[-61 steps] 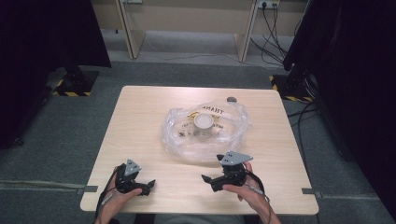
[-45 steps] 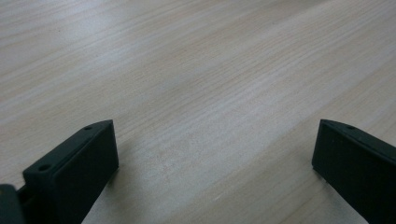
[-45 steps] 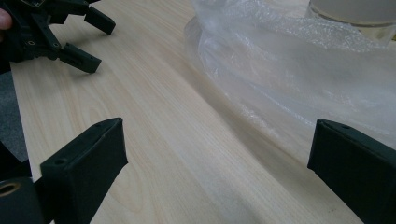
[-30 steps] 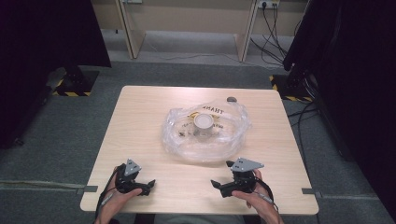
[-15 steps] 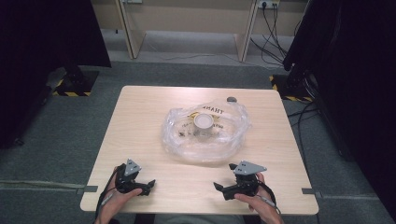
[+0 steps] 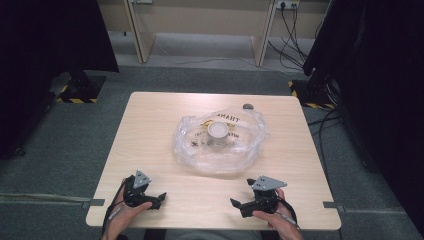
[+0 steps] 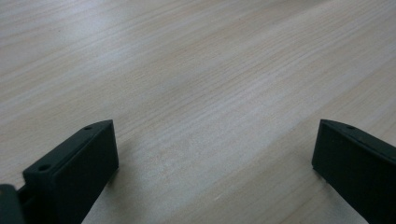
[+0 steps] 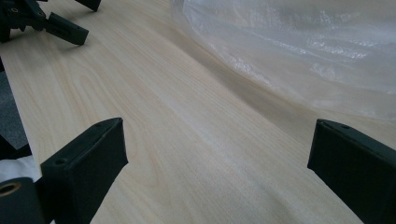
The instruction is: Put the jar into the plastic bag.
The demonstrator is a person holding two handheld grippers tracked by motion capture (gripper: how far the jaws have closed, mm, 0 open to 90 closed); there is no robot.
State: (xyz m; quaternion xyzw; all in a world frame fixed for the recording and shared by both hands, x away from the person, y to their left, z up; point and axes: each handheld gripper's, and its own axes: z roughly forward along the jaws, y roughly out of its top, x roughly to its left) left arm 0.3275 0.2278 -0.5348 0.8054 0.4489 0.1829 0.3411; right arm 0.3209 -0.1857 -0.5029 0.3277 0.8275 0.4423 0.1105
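table (image 6: pixel 150 130): pale matt wood grain | bag (image 6: pixel 252 145): clear glossy crinkled plastic | floor (image 6: pixel 60 145): grey carpet

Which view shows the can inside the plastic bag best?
The high view: the can stands upright mid-table with its pale top showing through the clear plastic bag. The right gripper view catches the bag's crinkled edge but no can. The left gripper view has bare table between its jaws.

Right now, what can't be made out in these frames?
- Print on the clear plastic bag: high view, too small and crumpled to read in full.
- Small dark object near the table's far edge: too small to identify.
- White-topped container: body veiled by the bag.
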